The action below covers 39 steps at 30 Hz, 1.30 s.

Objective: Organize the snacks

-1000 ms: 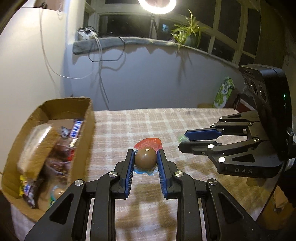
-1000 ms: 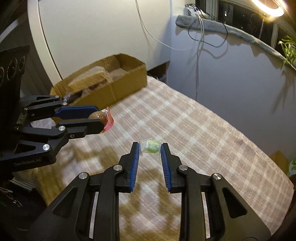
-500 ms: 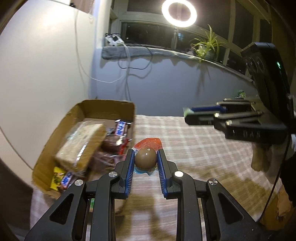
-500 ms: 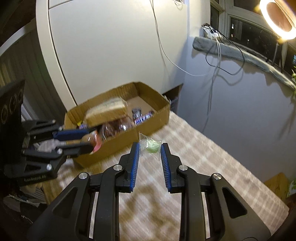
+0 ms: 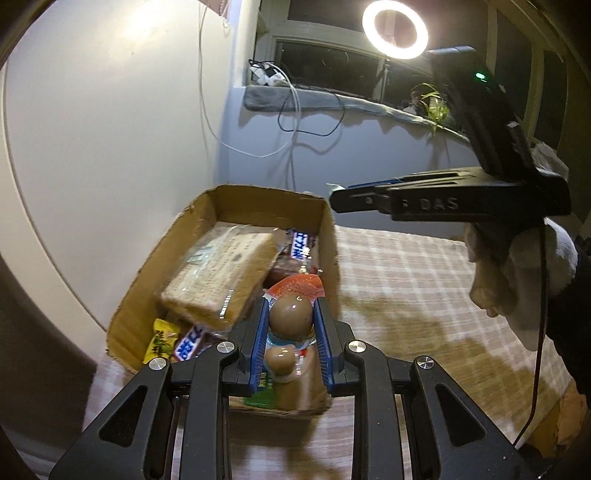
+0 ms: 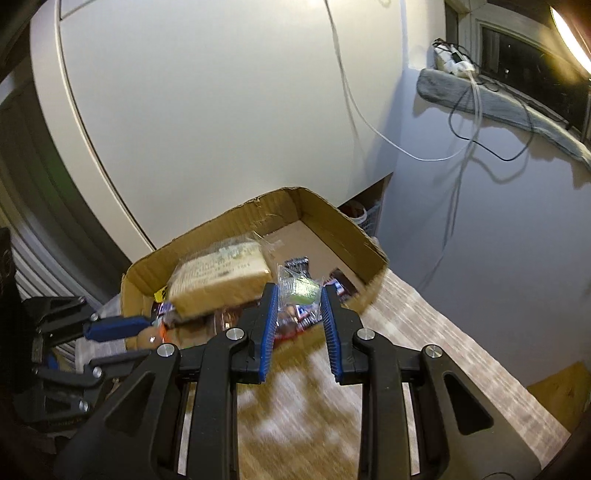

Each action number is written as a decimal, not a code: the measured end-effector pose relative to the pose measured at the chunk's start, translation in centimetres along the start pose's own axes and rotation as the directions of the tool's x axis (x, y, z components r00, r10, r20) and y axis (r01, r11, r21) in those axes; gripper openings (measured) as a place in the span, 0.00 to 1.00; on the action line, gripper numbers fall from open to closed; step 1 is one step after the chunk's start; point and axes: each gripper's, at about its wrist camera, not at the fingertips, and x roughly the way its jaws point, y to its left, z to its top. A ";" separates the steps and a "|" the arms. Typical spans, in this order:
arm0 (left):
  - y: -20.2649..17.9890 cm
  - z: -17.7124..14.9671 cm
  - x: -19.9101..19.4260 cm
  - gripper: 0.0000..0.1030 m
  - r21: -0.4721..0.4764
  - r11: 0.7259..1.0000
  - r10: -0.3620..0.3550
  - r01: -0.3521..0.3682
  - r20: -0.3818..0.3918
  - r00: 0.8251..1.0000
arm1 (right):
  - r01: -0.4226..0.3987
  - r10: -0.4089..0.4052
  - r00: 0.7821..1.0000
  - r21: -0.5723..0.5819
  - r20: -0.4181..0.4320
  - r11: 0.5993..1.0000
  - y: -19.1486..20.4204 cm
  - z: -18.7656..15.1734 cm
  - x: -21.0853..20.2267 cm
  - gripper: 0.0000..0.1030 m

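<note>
My light comes from a ring light [image 5: 394, 28] at the top of the left wrist view; it burns out to white, and in the right wrist view it flares at the upper right corner. The room is otherwise dim, the windows black. The white wall [image 5: 110, 110] catches a warm glow at upper left. Hard dark shadows of the tools fall across the checked worktop [image 5: 424, 280]. In the right wrist view the worktop smears with motion blur near the bottom. Both views bend strongly and darken at the edges.
</note>
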 end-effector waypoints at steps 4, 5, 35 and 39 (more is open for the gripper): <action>0.6 -0.1 0.2 0.22 -0.009 1.000 0.007 -0.007 -0.005 1.000 | 0.001 -0.001 1.000 -0.002 -0.020 1.000 0.2 0.7 1.9 0.24; 0.6 -0.1 0.2 0.22 -0.008 1.000 0.009 -0.009 -0.006 1.000 | -0.002 0.002 1.000 0.002 -0.027 1.000 0.1 0.9 2.4 0.24; 1.3 0.2 1.1 0.52 -0.004 0.999 0.039 -0.039 -0.018 0.999 | 0.006 -0.006 0.998 0.007 -0.065 1.000 -0.3 1.7 5.7 0.75; 1.1 0.1 0.9 0.67 0.004 0.999 0.053 -0.053 -0.008 0.999 | 0.000 0.001 0.999 0.023 -0.045 1.000 -0.4 1.7 5.4 0.89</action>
